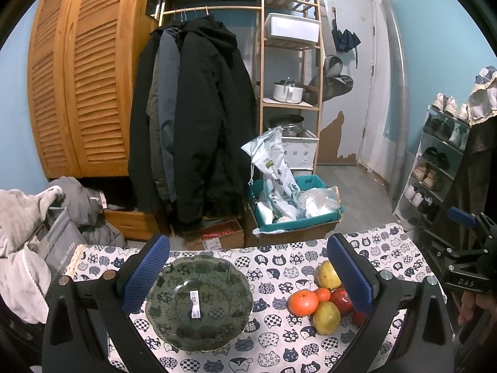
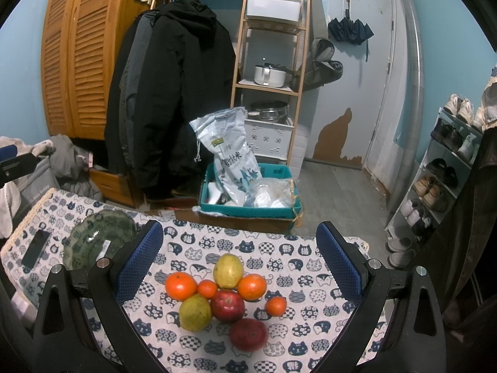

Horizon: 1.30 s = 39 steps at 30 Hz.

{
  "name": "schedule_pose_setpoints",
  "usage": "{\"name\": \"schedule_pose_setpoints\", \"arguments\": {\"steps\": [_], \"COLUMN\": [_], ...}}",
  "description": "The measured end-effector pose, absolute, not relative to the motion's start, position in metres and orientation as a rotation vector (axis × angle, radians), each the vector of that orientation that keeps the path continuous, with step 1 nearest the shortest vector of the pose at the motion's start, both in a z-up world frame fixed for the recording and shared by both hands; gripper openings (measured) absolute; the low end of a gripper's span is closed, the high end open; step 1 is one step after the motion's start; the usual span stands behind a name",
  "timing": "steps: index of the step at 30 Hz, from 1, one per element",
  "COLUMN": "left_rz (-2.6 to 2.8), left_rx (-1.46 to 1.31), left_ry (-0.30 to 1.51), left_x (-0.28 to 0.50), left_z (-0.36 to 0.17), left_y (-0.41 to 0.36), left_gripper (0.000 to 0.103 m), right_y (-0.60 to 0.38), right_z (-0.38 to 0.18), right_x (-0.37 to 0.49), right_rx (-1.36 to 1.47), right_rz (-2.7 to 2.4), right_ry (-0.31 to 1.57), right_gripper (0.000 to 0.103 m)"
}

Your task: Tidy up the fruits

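Note:
A dark green glass bowl [image 1: 198,303] sits empty on the cat-print tablecloth [image 1: 273,351], straight ahead of my open left gripper [image 1: 248,279]. The bowl also shows in the right wrist view [image 2: 93,236] at the left. A cluster of fruit lies to its right: two yellow-green pears [image 2: 229,271], two red apples [image 2: 227,304] and several oranges [image 2: 180,286]. My right gripper [image 2: 240,264] is open and empty, above the fruit cluster. In the left wrist view the fruit [image 1: 303,302] is partly hidden by the right finger.
A black phone [image 2: 34,248] lies at the table's left edge beside the bowl. Beyond the table stand a teal crate with bags [image 2: 248,195], hanging coats [image 2: 167,93], a wooden shelf [image 2: 267,71] and a shoe rack [image 2: 441,180] at the right.

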<state>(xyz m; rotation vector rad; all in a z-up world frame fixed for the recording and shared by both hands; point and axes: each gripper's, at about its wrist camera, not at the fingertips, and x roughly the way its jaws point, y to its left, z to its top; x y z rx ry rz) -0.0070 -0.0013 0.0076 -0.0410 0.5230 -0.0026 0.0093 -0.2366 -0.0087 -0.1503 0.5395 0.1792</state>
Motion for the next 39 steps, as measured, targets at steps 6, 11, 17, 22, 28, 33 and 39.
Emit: {"name": "schedule_pose_setpoints", "arguments": {"steps": [6, 11, 17, 22, 28, 33, 39], "left_rz": [-0.007, -0.011, -0.02, -0.044, -0.075, -0.102, -0.121], "left_rx": [-0.052, -0.061, -0.059, -0.055, -0.039, -0.044, -0.069], "left_ry": [0.531, 0.542, 0.567, 0.613, 0.688, 0.777, 0.872], "left_x": [-0.005, -0.002, 0.006, 0.018, 0.034, 0.049, 0.061], "left_z": [0.008, 0.004, -0.003, -0.015, -0.039, -0.066, -0.094], "left_y": [-0.001, -0.001, -0.005, -0.015, -0.031, -0.044, -0.057], "left_gripper": [0.102, 0.102, 0.102, 0.102, 0.102, 0.102, 0.102], "right_y": [-0.237, -0.246, -0.256, -0.269, -0.281, -0.29, -0.298], "right_z": [-0.008, -0.011, -0.018, -0.03, -0.049, -0.067, -0.091], "right_x": [0.009, 0.009, 0.012, 0.02, 0.031, 0.039, 0.048], "right_rx": [-0.151, -0.152, -0.141, -0.093, -0.085, -0.07, -0.046], "right_rz": [0.176, 0.169, 0.166, 0.167, 0.14, 0.128, 0.122], "right_ry": [0.542, 0.547, 0.565, 0.622, 0.691, 0.758, 0.832], "right_gripper": [0.097, 0.097, 0.097, 0.097, 0.097, 0.097, 0.097]}}
